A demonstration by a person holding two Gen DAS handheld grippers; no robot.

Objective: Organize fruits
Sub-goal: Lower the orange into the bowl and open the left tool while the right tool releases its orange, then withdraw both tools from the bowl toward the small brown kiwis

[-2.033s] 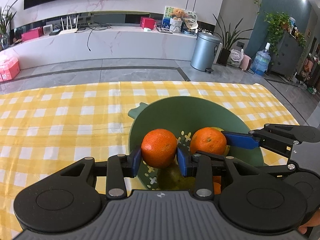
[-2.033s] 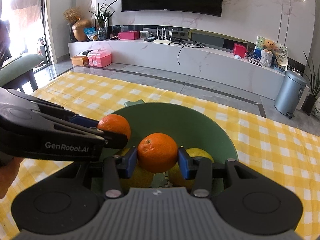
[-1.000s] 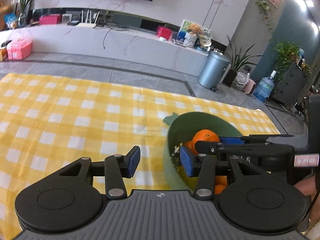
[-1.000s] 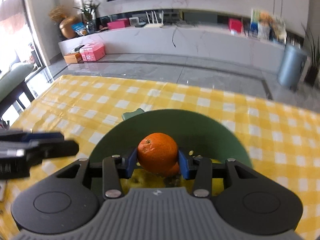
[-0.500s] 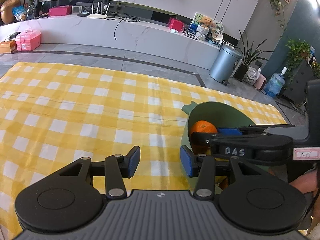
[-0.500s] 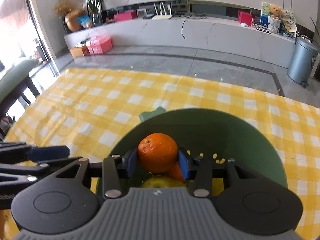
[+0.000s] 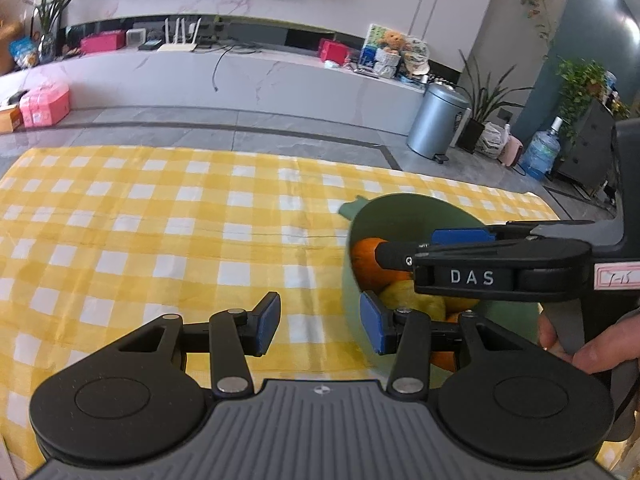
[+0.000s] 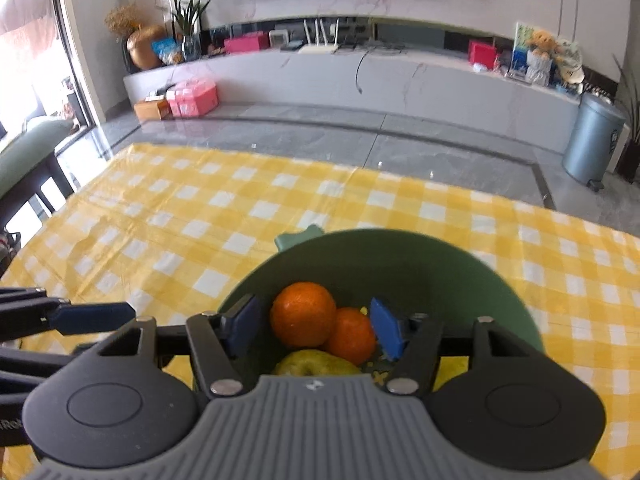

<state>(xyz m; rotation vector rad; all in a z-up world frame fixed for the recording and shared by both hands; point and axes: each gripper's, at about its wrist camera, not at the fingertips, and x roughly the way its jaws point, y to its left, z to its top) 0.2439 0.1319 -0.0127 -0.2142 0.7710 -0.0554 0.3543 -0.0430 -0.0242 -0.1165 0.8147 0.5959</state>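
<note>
A green bowl [image 8: 400, 236] stands on the yellow checked cloth and holds two oranges and a yellow-green fruit [image 8: 316, 362]. My right gripper [image 8: 315, 326] hangs over the bowl with its jaws opening. The bigger orange [image 8: 303, 314] lies between the blue pads, touching neither, against the smaller orange [image 8: 352, 336]. My left gripper [image 7: 319, 322] is open and empty, just left of the bowl [image 7: 400, 202], with its right pad at the rim. In the left wrist view the right gripper [image 7: 418, 246] crosses the bowl and hides part of an orange [image 7: 366, 266].
The checked cloth [image 7: 140, 232] spreads wide to the left of the bowl. A hand [image 7: 580, 346] grips the right tool at the far right. One blue-tipped finger [image 8: 96, 315] of the left gripper reaches in from the left. Floor and a grey bin [image 8: 592, 136] lie beyond the table.
The right gripper's pads have parted from the orange they held, and it now lies in the bowl. The left gripper, earlier shut on an orange over the bowl, is now empty beside it.
</note>
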